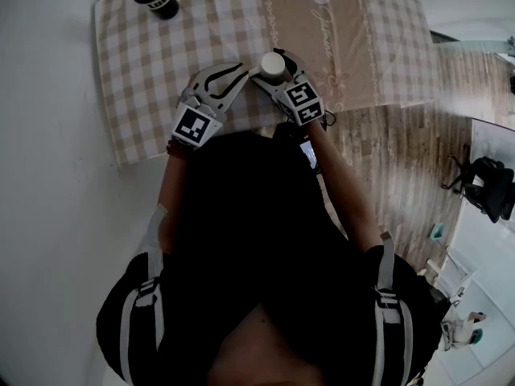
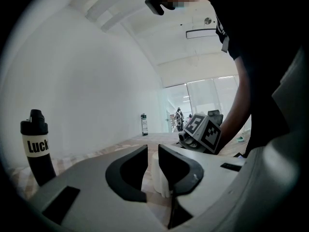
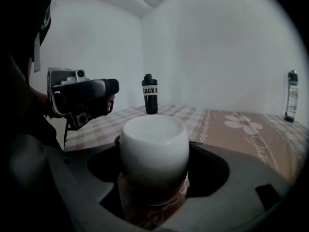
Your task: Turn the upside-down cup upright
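Cup [image 1: 273,65] sitting inverted near surface's [image 1: 145,79] front edge, inside open right jaws; barely-parted, empty left jaws crowding alongside.

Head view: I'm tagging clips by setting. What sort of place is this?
Likely an office or lab room rather than a home: a checked tablecloth set against a bare white wall, a wood-look floor, and what looks like an office chair at the right.

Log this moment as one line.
cup: upside down on tablecloth | right gripper: open, astride cup | left gripper: narrow gap, empty
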A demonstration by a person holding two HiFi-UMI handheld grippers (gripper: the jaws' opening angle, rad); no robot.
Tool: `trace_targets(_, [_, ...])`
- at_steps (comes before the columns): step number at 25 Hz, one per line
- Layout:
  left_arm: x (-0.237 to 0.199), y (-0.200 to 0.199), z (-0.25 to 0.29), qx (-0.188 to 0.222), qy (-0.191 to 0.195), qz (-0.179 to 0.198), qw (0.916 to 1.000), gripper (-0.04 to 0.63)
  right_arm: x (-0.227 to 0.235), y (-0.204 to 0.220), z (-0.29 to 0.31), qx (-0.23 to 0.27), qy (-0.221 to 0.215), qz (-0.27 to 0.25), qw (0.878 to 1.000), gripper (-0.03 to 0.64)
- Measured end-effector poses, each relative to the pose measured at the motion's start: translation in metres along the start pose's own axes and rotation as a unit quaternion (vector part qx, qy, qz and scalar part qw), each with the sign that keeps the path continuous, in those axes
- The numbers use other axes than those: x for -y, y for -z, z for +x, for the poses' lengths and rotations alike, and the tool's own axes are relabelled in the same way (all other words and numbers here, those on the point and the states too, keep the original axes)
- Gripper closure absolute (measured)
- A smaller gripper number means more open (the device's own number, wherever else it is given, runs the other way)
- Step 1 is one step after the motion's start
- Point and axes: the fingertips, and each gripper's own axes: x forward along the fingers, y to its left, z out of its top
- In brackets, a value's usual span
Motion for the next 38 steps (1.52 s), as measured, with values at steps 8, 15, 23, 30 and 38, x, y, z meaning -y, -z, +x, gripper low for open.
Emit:
trace_targets(8, [0.008,0.006,0.003,-0.005,0.004,-0.007,1.0000,0.522,-0.004,0.005,0.000,-0.020,-0.001,-0.034,0.999,0.224])
trace_targets(15, [0.011,0.009,0.001,-0.004,0.002,-0.015,0.9999,0.523,-0.005,0.009,0.001,-0.028,-0.016,-0.031,0.999,0.215])
trace_targets(23, [0.016,0.009,-0.002,-0.007,0.006,-0.011,0.9999,0.522,-0.009,0.007,-0.020,-0.022,-0.057,-0.027,0.998,0.167])
trace_targets(30, [0.029,-0.006,-0.003,-0.026,0.031,0.023,0.9989,0.557,0.004,-0.037,-0.065,0.049,-0.024,-0.046,0.997,0.202])
trace_targets(38, [-0.012,-0.069,-0.022,0.055,-0.144,-0.003,0.9880,0.558,0.005,-0.138,-0.132,0.239,0.064,-0.055,0.967,0.286])
